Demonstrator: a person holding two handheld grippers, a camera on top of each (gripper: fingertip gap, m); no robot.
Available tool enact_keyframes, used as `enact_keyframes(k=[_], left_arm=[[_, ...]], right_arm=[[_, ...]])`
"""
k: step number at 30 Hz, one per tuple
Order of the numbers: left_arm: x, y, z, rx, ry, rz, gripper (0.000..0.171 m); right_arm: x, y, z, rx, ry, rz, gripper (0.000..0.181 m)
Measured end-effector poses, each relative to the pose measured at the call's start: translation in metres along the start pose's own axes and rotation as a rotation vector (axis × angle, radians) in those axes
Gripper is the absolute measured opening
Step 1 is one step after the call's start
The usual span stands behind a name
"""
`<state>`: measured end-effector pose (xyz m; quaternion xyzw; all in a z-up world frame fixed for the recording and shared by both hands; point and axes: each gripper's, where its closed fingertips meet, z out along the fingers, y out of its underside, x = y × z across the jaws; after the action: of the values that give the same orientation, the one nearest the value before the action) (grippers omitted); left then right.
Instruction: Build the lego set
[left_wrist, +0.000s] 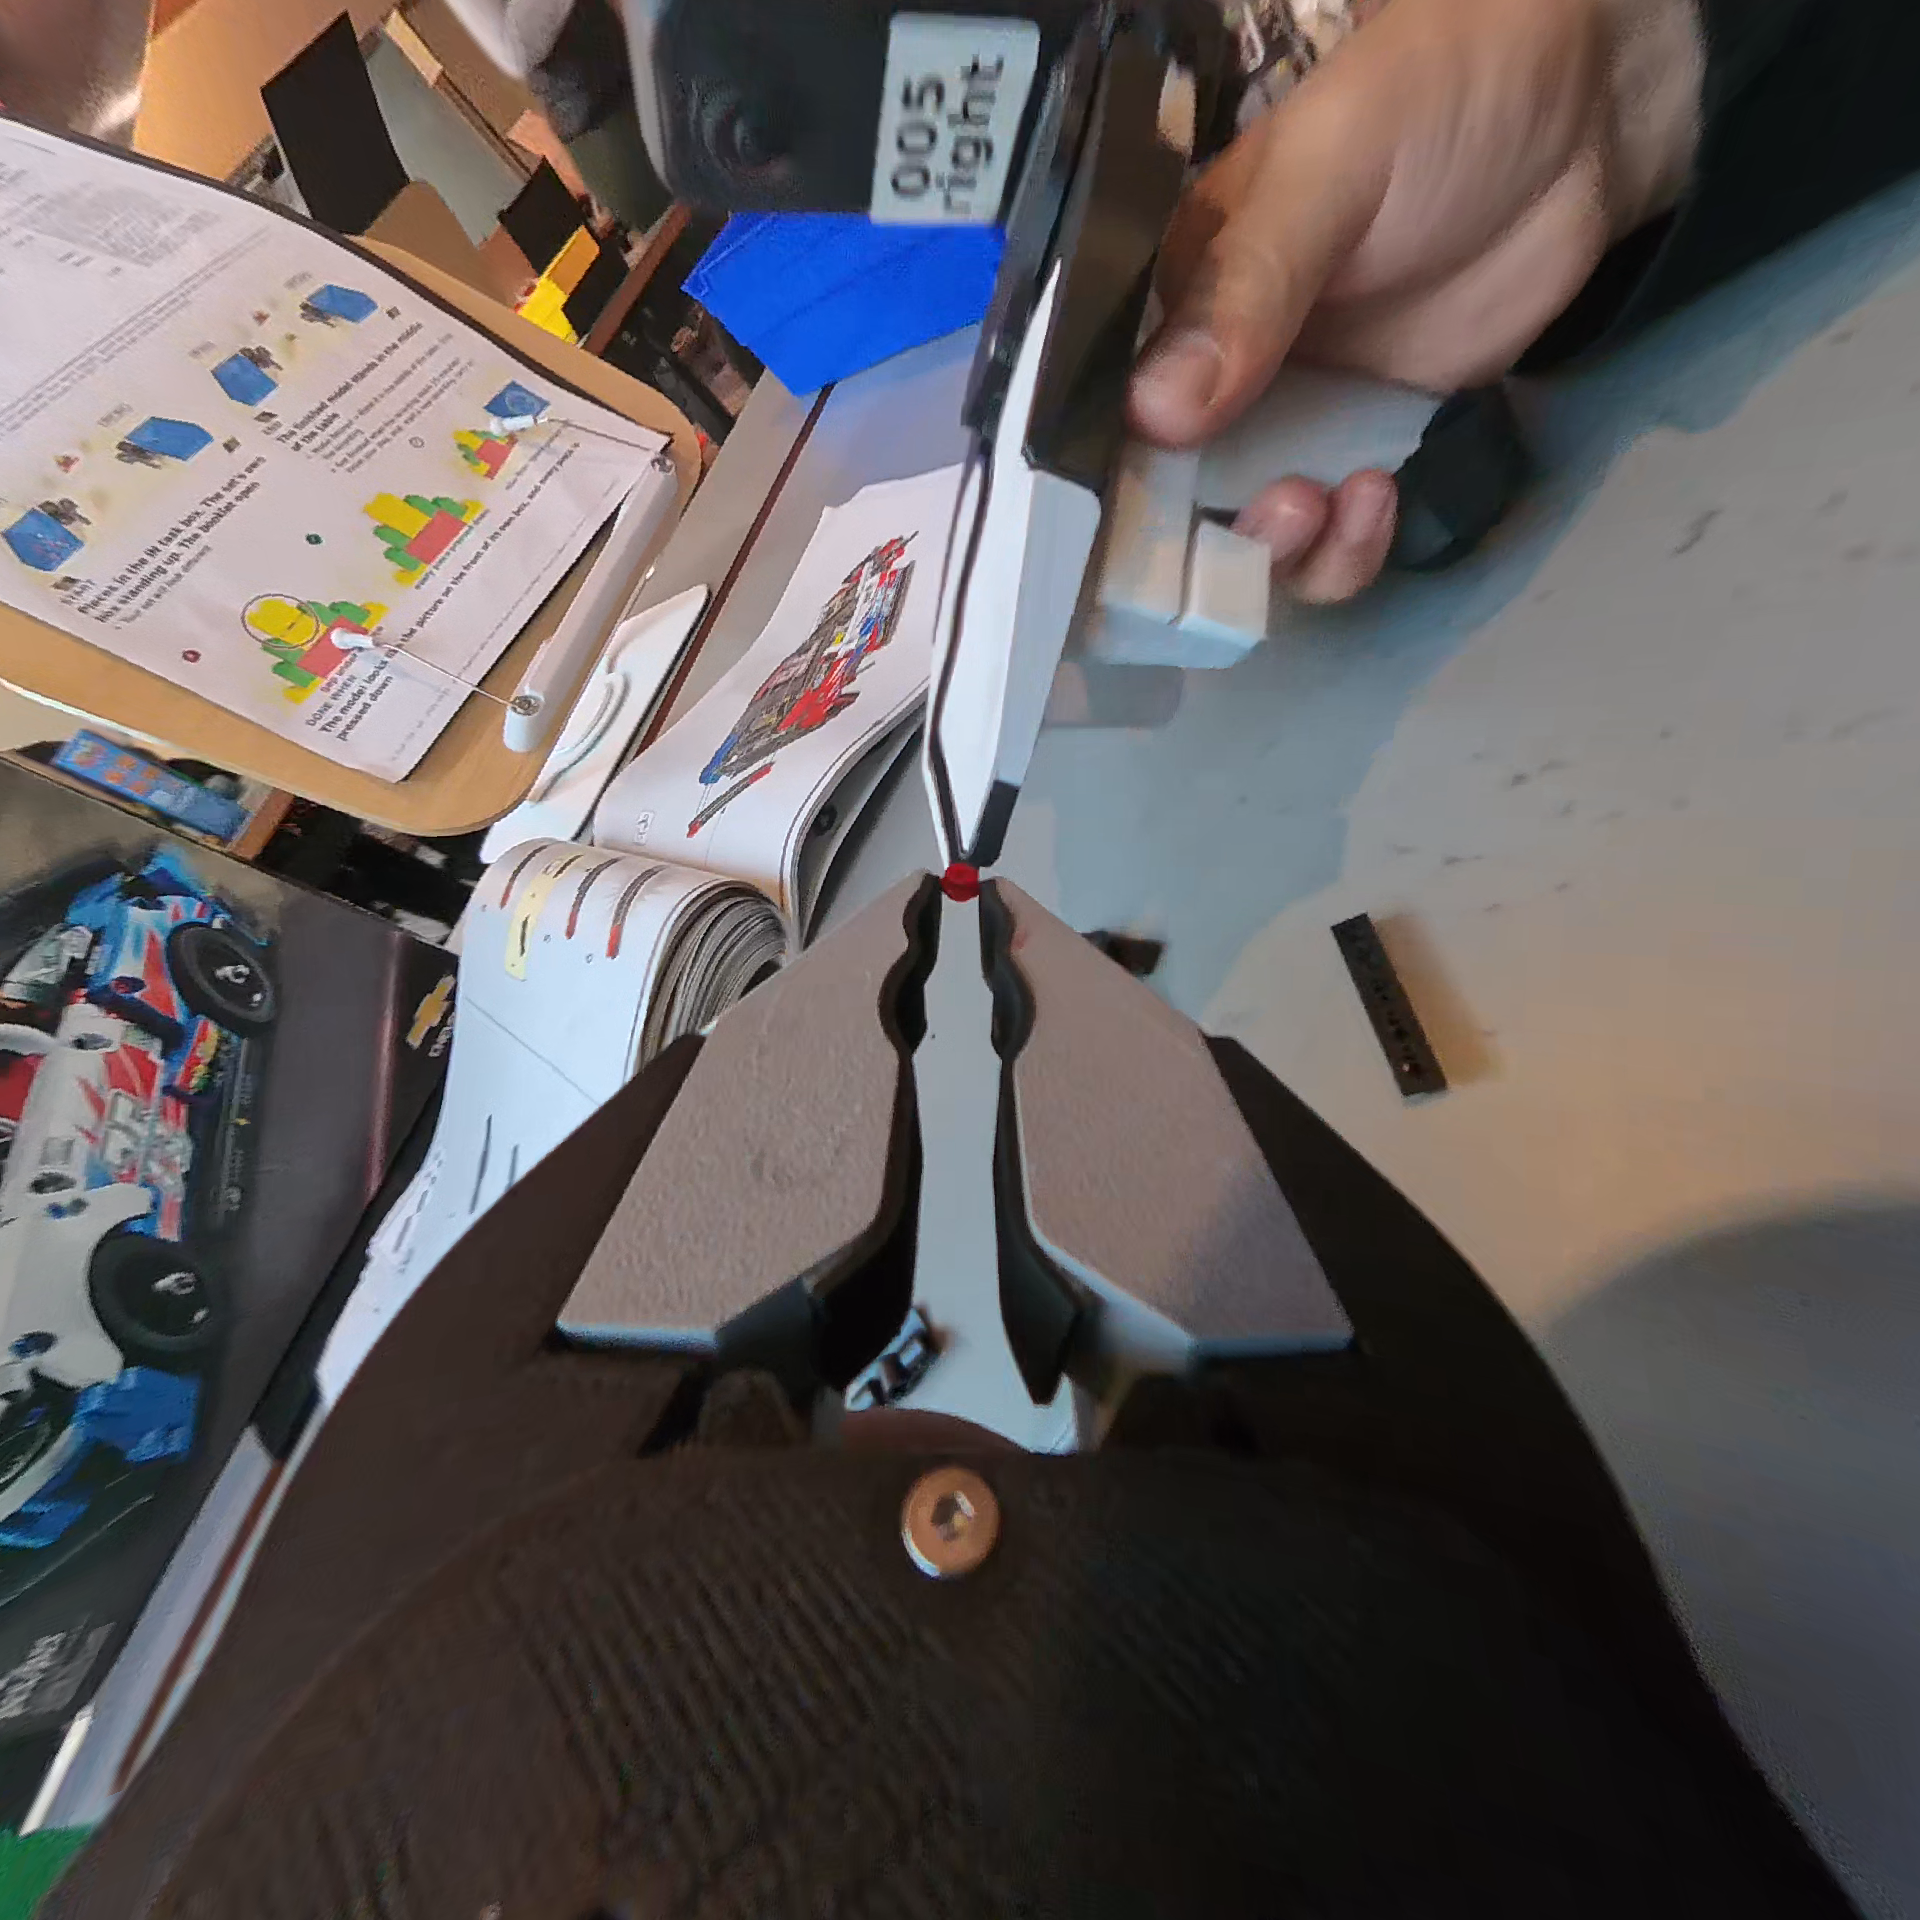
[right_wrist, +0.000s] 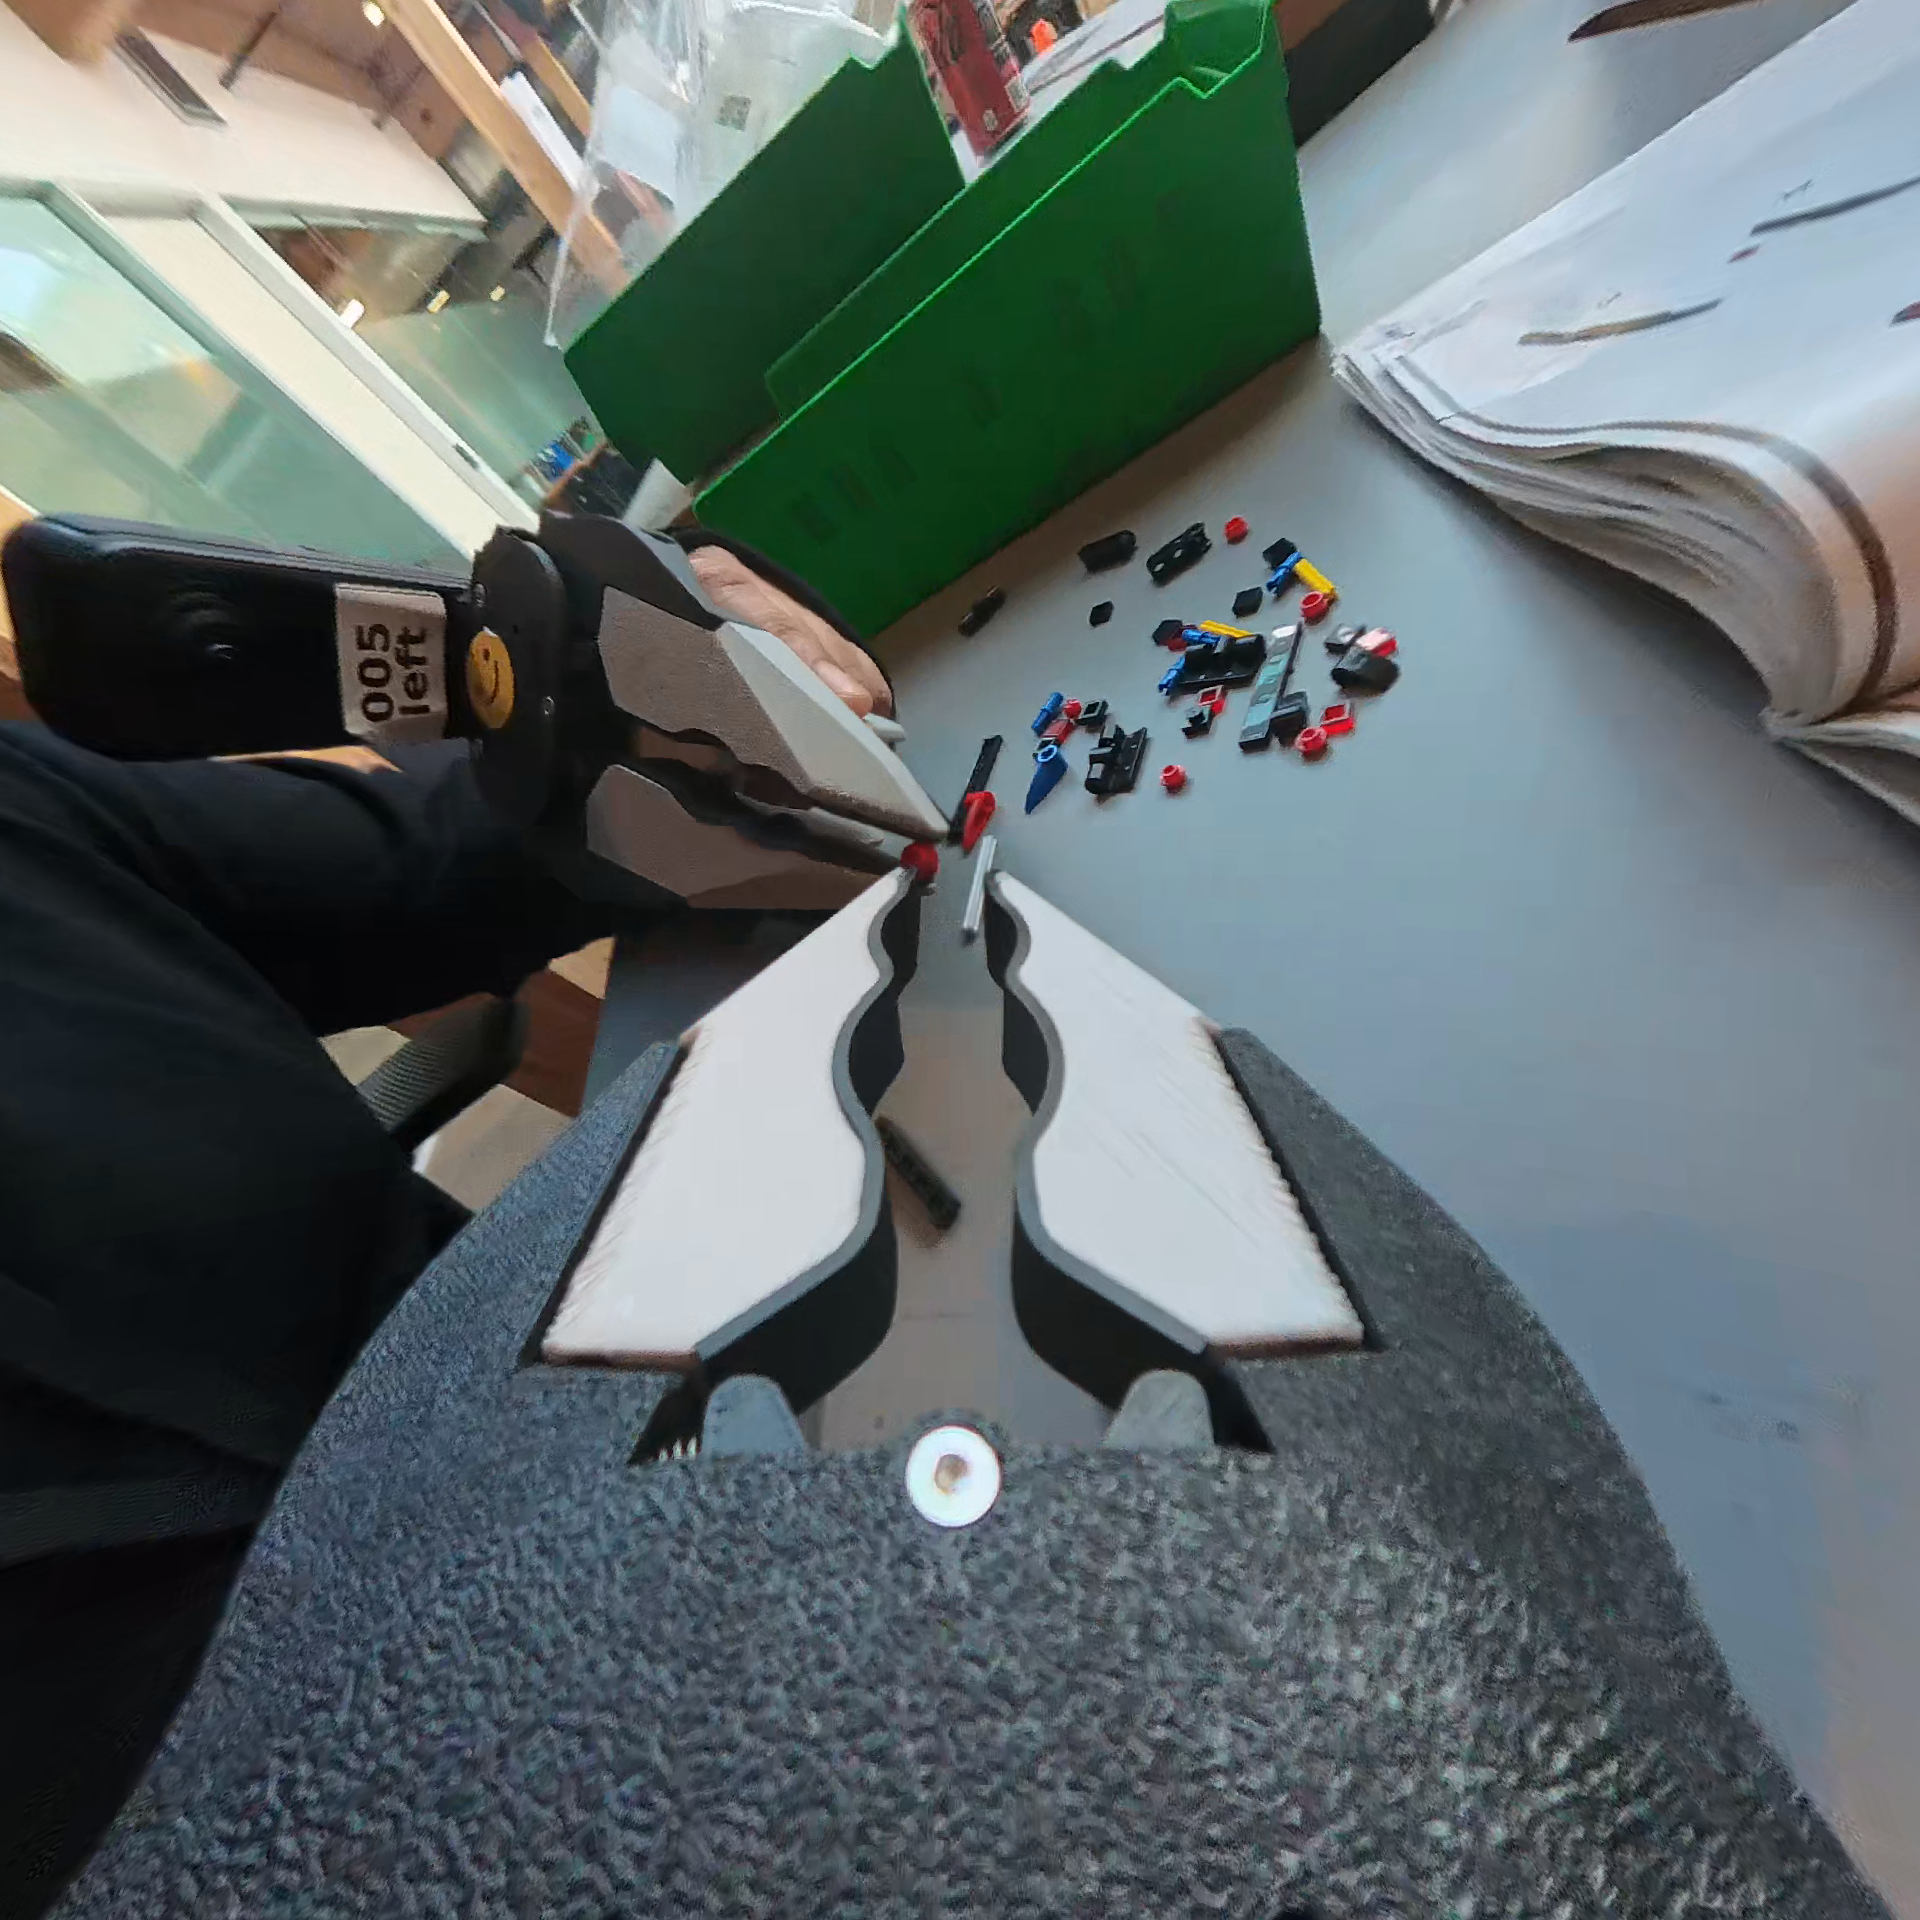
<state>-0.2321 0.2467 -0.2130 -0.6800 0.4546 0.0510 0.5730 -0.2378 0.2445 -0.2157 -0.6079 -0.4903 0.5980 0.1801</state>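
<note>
Left wrist view: left gripper (left_wrist: 958, 883) w/ jaws nearly together, pinching small red piece (left_wrist: 958, 881) at tips. Right gripper (left_wrist: 971, 831) dead ahead, tip to tip, jaws narrowly parted in right view, tips at same red piece (right_wrist: 918, 858); can't tell if gripping. Black strip (left_wrist: 1387, 1004) right of jaws on tabletop (left_wrist: 1558, 831). Open booklet (left_wrist: 790, 707) and car box (left_wrist: 156, 1091) left. Right wrist view: grey rod (right_wrist: 977, 888) between tips; loose pieces (right_wrist: 1226, 665) scattered beyond, green bins (right_wrist: 987, 364) farther back.
</note>
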Motion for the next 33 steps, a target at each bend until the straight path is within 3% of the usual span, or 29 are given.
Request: enact_keyframes(k=[5,13,33], left_arm=[[-0.0003,0.005,0.0023,-0.05,-0.034,0.06,0.004],[0.0012,0.0076,0.0031,-0.069,-0.032,0.07,0.004],[-0.0014,0.0021,0.0035,-0.032,-0.055,0.036,0.004]], right_arm=[[0.0007,0.0002,0.0026,-0.009,0.071,-0.112,0.0],[-0.0009,0.0018,0.005,-0.019,0.075,-0.136,0.003],[-0.0016,-0.0024,0.0029,0.014,0.039,-0.093,0.004]])
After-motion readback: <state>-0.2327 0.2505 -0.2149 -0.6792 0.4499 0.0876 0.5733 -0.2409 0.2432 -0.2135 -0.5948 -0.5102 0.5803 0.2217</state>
